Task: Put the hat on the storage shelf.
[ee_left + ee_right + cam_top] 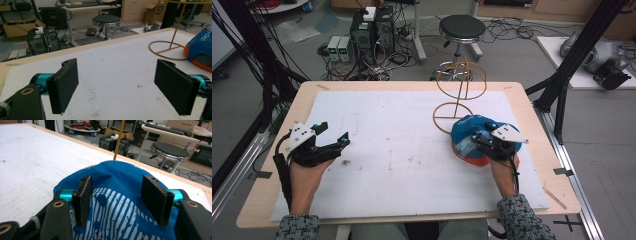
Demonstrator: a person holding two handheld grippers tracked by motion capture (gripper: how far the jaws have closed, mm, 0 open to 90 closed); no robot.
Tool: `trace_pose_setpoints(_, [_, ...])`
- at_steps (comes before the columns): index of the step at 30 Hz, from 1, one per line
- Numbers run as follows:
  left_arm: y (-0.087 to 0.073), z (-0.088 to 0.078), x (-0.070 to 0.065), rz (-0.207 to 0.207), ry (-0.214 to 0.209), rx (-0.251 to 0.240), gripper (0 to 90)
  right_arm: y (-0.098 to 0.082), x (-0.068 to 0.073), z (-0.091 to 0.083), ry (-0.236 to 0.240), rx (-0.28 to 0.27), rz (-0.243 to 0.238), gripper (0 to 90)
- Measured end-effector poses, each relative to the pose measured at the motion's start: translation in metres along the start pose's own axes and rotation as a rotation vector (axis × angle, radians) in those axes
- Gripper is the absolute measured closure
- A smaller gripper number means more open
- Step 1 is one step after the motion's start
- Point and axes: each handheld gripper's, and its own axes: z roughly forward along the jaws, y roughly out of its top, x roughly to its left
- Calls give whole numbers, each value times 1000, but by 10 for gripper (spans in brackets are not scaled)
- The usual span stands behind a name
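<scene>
I have the right tongs down over the blue cap, their pads straddling a fold of its cloth; I can't see them pressing on it yet, so I count them as part-open around the fabric rather than gripping. The left tongs stand wide apart with nothing between them, well away from the cap across the white mat.

The cap lies just beside the base ring of the yellow wire stand, on the near side of it, toward my right hand. I judge it light and soft: the crown will crumple and slide under the pads, so a pinch on loose cloth may gather only a thin layer. The stiffer edge, where the orange trim shows, or a doubled fold of the crown, looks the safer place to take hold.

It is bright blue with a panel of white stripes and blotches, an orange rim, and white lettering on one side.
</scene>
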Motion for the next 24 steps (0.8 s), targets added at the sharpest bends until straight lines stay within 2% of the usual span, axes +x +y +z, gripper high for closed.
trace_pose_setpoints(15, [0,-1,2,-2,3,-2,199,7,0,4,9,17,-51,541])
trace_pose_setpoints(24, [0,-2,2,-3,6,-3,200,10,1,6,18,40,-73,690])
